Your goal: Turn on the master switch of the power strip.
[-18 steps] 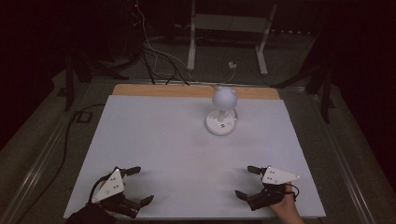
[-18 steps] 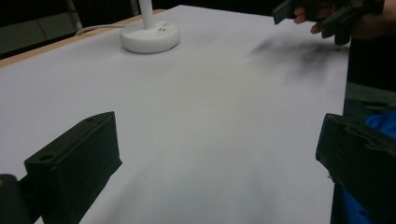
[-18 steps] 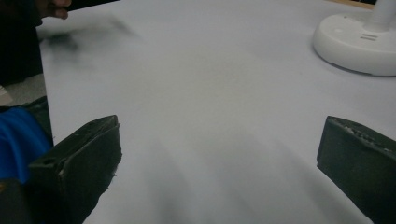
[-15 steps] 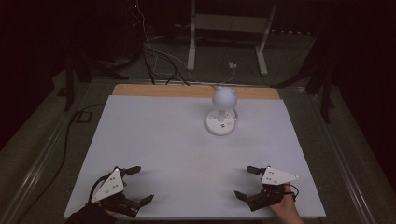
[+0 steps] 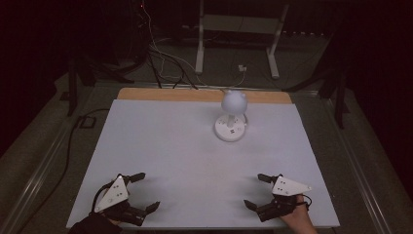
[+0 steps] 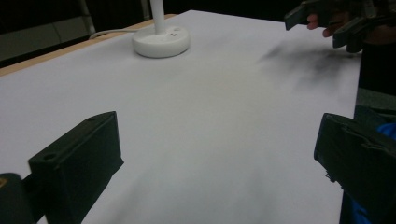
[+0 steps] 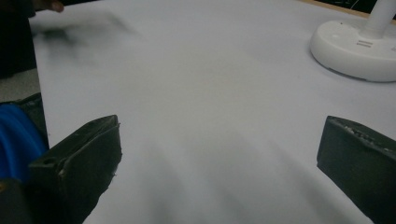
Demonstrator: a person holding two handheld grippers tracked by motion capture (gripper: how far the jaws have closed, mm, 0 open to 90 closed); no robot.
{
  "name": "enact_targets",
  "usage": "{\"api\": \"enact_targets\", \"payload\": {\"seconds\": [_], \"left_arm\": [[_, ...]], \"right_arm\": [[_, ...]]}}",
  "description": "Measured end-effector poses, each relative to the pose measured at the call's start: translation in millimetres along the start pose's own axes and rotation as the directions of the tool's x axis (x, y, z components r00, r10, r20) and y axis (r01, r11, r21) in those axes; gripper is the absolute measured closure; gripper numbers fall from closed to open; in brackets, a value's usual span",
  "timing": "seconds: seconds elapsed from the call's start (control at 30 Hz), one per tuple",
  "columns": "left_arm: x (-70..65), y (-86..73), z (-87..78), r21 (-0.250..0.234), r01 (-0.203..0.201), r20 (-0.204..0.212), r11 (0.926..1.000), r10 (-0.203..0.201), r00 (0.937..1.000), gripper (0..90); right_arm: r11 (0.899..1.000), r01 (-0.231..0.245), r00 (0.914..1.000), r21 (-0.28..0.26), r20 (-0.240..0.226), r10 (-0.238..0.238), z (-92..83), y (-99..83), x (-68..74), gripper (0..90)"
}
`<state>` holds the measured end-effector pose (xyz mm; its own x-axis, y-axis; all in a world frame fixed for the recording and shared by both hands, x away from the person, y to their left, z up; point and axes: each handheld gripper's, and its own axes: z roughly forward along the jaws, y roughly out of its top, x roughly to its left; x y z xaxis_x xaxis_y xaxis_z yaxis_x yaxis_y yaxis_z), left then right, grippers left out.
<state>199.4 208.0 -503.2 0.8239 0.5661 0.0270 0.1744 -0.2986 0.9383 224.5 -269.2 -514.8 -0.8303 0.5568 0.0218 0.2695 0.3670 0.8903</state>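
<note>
A small white desk lamp [image 5: 232, 117] with a round base and a ball-shaped head stands at the far middle of the white table [image 5: 170, 146]. Its base [image 6: 161, 41] shows far off in the left gripper view, and the same base [image 7: 357, 49] sits at the upper right of the right gripper view. My left gripper [image 5: 142, 191] rests near the front left corner, jaws wide apart with nothing between them. Near the front right, my right gripper [image 5: 258, 191] is open and empty too. In the left gripper view the right gripper [image 6: 327, 21] appears at the top right.
A wooden strip [image 5: 195, 95] runs along the table's far edge. Beyond it on the dark floor lie several cables [image 5: 160, 53] and the legs of a white stand [image 5: 234, 29]. Metal rails [image 5: 39, 170] border the table on both sides.
</note>
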Motion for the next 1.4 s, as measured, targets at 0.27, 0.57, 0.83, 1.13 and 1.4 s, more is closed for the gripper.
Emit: {"api": "enact_targets", "payload": {"seconds": [0.27,0.57,0.83,1.13,1.4], "left_arm": [[-2.2,2.1,-1.9,-0.003,-0.017,-0.013,0.9998,0.017,0.9998,0.2],[-2.1,-0.3,1.2,0.03,-0.021,0.002,0.9993,0.021,0.9998,0.1],[-1.6,-0.6,1.3,0.018,-0.008,0.013,0.9998,0.008,0.9999,0.1],[-0.5,-2.2,4.4,0.039,0.013,0.041,0.9992,-0.014,0.9991,0.2],[-0.5,-1.6,2.9,0.034,0.017,0.031,0.9993,-0.018,0.9994,0.2]], "right_arm": [[0.999,-0.008,0.9997,0.054,-0.024,0.01,2.3,-0.3,-1.8,0.0],[0.998,-0.018,0.9994,0.055,-0.028,0.019,2.0,2.6,0.6,0.0],[0.997,-0.026,0.9994,0.078,-0.023,0.028,2.3,4.7,2.6,0.0],[0.995,-0.011,0.9997,0.097,-0.023,0.013,3.6,8.0,7.8,0.0],[0.994,-0.021,0.9994,0.11,-0.024,0.024,5.8,16.4,13.9,0.0]]}}
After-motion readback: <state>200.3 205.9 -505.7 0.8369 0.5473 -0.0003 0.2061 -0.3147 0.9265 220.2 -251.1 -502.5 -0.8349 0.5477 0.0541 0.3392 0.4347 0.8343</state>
